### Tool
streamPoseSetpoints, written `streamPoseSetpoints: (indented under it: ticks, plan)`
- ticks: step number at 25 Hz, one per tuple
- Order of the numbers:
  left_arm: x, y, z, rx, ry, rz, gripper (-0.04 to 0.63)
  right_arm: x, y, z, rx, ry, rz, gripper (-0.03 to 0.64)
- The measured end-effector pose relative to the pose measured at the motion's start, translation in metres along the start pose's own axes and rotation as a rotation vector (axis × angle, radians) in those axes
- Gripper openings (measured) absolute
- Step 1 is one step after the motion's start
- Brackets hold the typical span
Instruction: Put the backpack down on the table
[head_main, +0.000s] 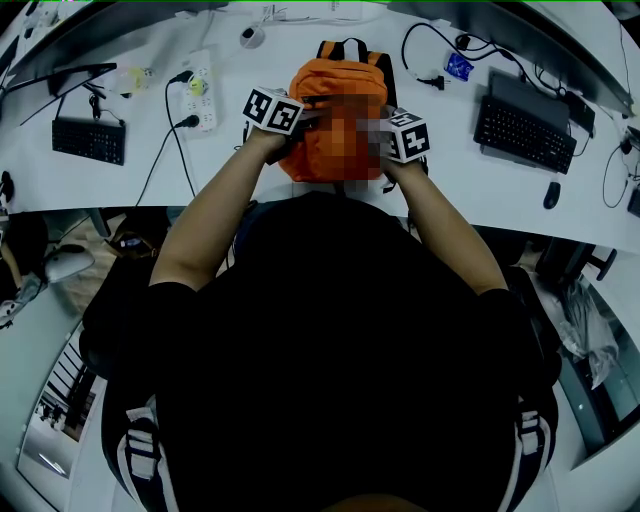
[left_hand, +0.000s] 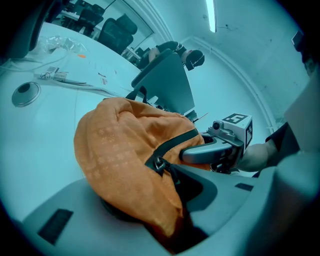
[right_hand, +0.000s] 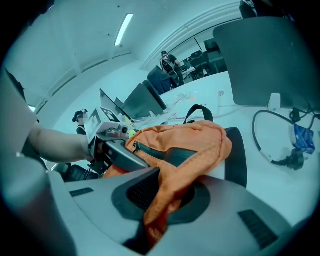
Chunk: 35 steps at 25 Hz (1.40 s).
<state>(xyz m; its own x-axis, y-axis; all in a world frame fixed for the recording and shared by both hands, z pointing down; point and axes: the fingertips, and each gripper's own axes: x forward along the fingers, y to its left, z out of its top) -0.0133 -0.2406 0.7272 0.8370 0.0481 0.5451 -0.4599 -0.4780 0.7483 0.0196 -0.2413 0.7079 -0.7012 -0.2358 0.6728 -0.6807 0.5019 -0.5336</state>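
Observation:
An orange backpack (head_main: 322, 92) with dark straps rests on the white table (head_main: 480, 205) right in front of me. My left gripper (head_main: 303, 124) is at its near left corner. In the left gripper view its jaws (left_hand: 186, 202) stand slightly apart, with a fold of the backpack (left_hand: 117, 145) lying loosely between them. My right gripper (head_main: 374, 132) holds the near right corner. In the right gripper view it (right_hand: 159, 202) is shut on a pinch of the backpack's (right_hand: 192, 140) fabric. Each gripper shows in the other's view, across the backpack.
A black keyboard (head_main: 523, 133) and a mouse (head_main: 551, 195) lie to the right, and a second keyboard (head_main: 88, 140) to the left. A white power strip (head_main: 203, 90) with cables sits at the back left. A black cable with a plug (head_main: 430, 75) lies behind the backpack.

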Motion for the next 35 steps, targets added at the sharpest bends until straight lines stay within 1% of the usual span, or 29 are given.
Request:
streamPoseSetpoints:
  ticks: [1,2,3,6,8,9,11,15,17,22,28,31,35]
  plan:
    - [-0.001,0.002,0.000,0.004,-0.001,0.010,0.160,0.000,0.000,0.000,0.003,-0.005,0.001,0.038]
    - [-0.002,0.003,0.001,0.007,-0.003,0.017,0.185,0.000,0.001,0.000,0.005,-0.008,0.002,0.084]
    - [-0.003,0.004,0.001,0.008,-0.004,0.020,0.199,0.001,0.001,-0.001,0.005,-0.010,0.003,0.125]
    - [-0.007,0.004,0.001,0.005,-0.015,0.022,0.228,0.000,0.003,-0.002,0.004,-0.021,-0.001,0.182]
    - [-0.010,0.004,0.002,0.007,-0.031,0.030,0.244,-0.001,0.004,-0.003,0.008,-0.028,-0.003,0.208]
    - [-0.012,0.005,0.003,0.009,-0.039,0.037,0.253,-0.001,0.004,-0.003,0.009,-0.030,-0.004,0.214]
    - [-0.016,0.008,0.003,0.015,-0.048,0.055,0.291,-0.003,0.003,-0.004,0.008,-0.031,-0.012,0.223]
    - [-0.022,0.010,0.002,0.019,-0.056,0.072,0.319,-0.009,-0.002,-0.007,0.005,-0.034,-0.043,0.253]
    - [-0.027,0.010,0.002,0.019,-0.073,0.084,0.322,-0.014,-0.005,-0.008,0.011,-0.041,-0.058,0.261]
    - [-0.046,0.021,0.001,-0.005,-0.117,0.150,0.334,-0.023,-0.009,-0.013,0.013,-0.035,-0.082,0.272]
    - [-0.067,0.023,0.000,-0.026,-0.168,0.172,0.336,-0.035,-0.010,-0.019,0.015,-0.036,-0.104,0.273]
    - [-0.080,0.026,0.003,-0.038,-0.206,0.187,0.336,-0.040,-0.010,-0.019,0.020,-0.053,-0.111,0.273]
    - [-0.094,0.027,0.002,-0.039,-0.231,0.202,0.336,-0.048,-0.012,-0.014,0.021,-0.078,-0.123,0.273]
